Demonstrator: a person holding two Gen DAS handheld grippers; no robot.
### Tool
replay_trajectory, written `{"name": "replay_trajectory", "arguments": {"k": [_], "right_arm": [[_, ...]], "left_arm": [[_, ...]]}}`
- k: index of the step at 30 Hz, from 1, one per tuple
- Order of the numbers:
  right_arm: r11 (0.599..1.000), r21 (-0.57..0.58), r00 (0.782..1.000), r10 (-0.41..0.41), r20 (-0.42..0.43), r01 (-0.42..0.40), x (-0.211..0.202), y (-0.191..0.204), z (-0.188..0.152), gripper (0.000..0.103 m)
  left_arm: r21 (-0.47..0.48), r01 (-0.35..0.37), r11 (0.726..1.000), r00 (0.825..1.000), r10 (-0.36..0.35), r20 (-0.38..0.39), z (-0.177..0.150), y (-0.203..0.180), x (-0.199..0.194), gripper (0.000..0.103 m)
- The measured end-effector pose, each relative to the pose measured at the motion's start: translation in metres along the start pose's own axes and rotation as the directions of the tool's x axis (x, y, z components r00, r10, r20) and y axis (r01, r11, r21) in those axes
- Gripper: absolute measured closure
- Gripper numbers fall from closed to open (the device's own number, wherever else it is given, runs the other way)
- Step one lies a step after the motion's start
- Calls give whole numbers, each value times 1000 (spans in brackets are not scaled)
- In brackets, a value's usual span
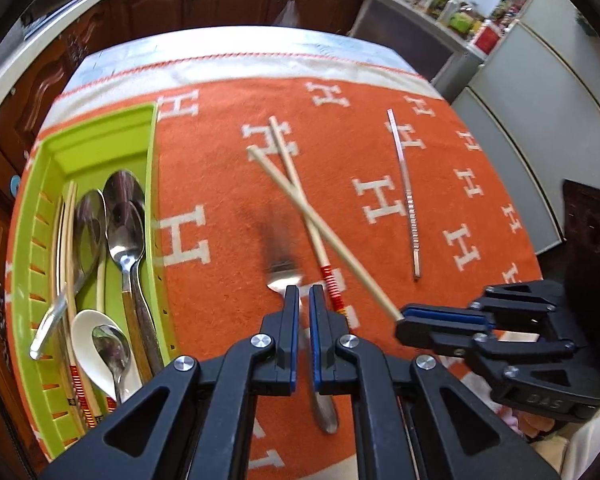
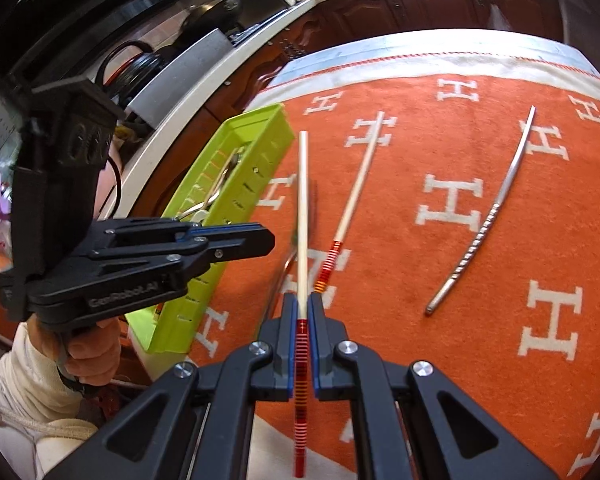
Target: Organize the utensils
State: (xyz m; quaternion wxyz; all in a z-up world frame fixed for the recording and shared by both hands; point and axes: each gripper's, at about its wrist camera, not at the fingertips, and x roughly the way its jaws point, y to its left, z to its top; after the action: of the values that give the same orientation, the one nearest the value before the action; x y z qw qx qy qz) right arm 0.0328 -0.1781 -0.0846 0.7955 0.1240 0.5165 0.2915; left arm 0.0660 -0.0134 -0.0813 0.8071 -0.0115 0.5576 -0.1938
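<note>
I saw the tray (image 1: 100, 136) at the surface's (image 1: 220, 208) left edge, with spoons (image 1: 124, 216) lying in it. Right of the tray sat a fork (image 1: 282, 256), then two crossed chopsticks (image 1: 296, 184), and farther right, well apart, a lone metal chopstick (image 1: 404, 184).

Both fisheye views are bright with daylight, the orange cloth (image 1: 228, 184) evenly lit. The frames bend hard toward the rims, with black vignette corners from 7 to 11 o'clock. The fork (image 1: 282, 256) is motion-smeared in the left view, and the held chopstick (image 2: 302, 216) blurs in the right. Glare whitens the far table edge (image 1: 236, 46) at 12 o'clock.
</note>
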Motion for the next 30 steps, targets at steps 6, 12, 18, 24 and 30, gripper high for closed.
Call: {"name": "replay_trajectory", "arguments": {"k": [6,12,18,24,30], "right_arm": [[1000,30,1000,-7,13,7,-3,-10,0,98],[998,57,999,-14,38,12,-11,-20,0,98],[996,82,998,-24,54,20,-19,-31,-2,98],[994,110,998,-35,60,28,-22,-40,-3,98],[991,130,998,-37,57,29,-21,-47,-2,98]], "left_arm": [[-53,-12,999,999,10,-31,7,8,15,100],[-79,7,997,1000,-10,-28,19,13,22,78],[-2,-15,1000,998,15,-55,30,-1,41,74],[66,-22,998,999,24,-40,40,-11,51,74],[76,-30,997,999,33,-35,39,-14,50,87]]}}
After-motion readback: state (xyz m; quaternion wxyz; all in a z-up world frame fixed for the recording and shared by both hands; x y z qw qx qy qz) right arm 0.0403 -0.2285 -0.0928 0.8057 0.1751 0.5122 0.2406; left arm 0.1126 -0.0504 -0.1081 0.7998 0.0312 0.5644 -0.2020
